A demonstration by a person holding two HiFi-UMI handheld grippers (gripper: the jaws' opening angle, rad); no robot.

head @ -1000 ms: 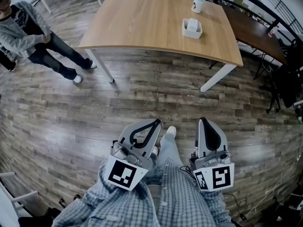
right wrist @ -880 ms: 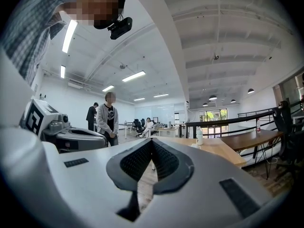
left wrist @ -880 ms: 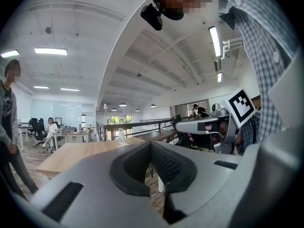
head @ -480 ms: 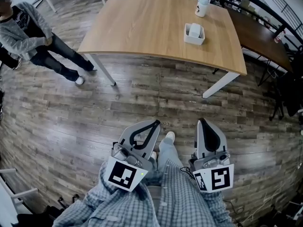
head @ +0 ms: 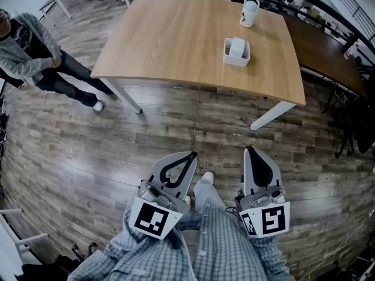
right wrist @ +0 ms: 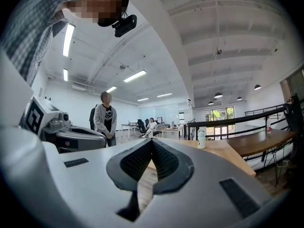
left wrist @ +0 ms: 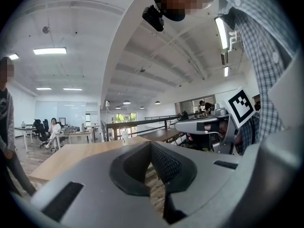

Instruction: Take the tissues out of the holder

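Observation:
A white tissue holder (head: 237,52) with white tissues (head: 237,45) standing in it sits on the far right part of a wooden table (head: 176,40). Both grippers are held low near the person's body, above the wood floor and well short of the table. The left gripper (head: 191,154) is shut with nothing in it; its pads meet at the tip in the left gripper view (left wrist: 151,144). The right gripper (head: 250,150) is shut and empty too, its pads pressed together (right wrist: 152,140). The holder does not show in either gripper view.
A white cup (head: 248,12) stands at the table's far right corner. A person in a grey sweater (head: 26,54) stands at the left. A darker table (head: 322,45) and a black chair (head: 357,107) are at the right. The table's white legs (head: 266,115) reach toward me.
The table with the holder and cup has slid lower in the head view, so it is nearer. Both grippers keep their place and stay shut.

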